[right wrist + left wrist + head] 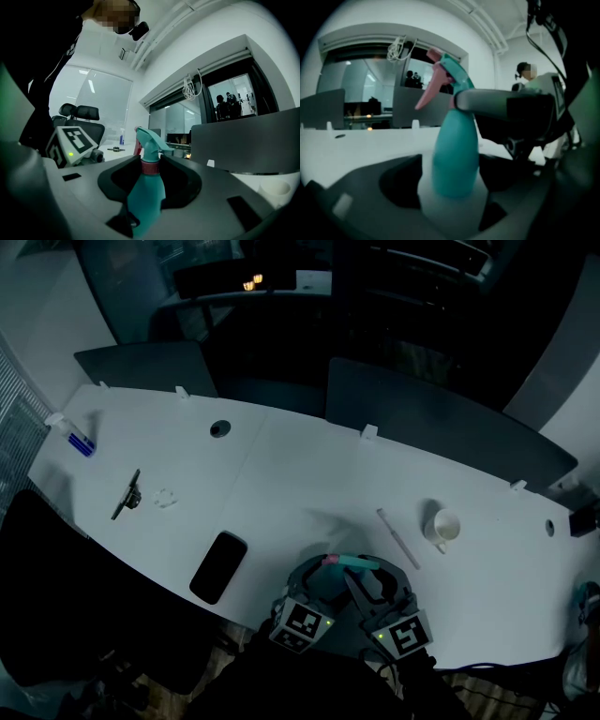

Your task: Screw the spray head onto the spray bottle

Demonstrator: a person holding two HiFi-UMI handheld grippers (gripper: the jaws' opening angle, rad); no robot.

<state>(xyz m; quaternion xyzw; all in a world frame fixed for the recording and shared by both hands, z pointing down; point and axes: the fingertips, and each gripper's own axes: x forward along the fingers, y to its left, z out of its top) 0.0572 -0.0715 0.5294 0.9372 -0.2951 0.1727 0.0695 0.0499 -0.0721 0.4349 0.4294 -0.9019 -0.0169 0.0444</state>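
Far left on the white worktop (pixel 281 474): small bottle w/ blue label (pixel 77 439), then a black clip-like tool (pixel 127 494) and a black phone (pixel 218 566) nr the front edge. Your left gripper (pixel 452 187) sits bottom ctr, jaws slack round the pale base of the teal spray bottle (pixel 455 150), dark gaps either side, not clamped. Bottle stands upright btwn both grippers over the worktop's front edge, spray head (pixel 150 143) on its neck, pink trigger (pixel 428 92) toward your left. Your right gripper (pixel 150 161) is clenched on the pink collar (pixel 150 168) under the head. Further right: a white stick (pixel 397 537) and a white cup (pixel 444 526).
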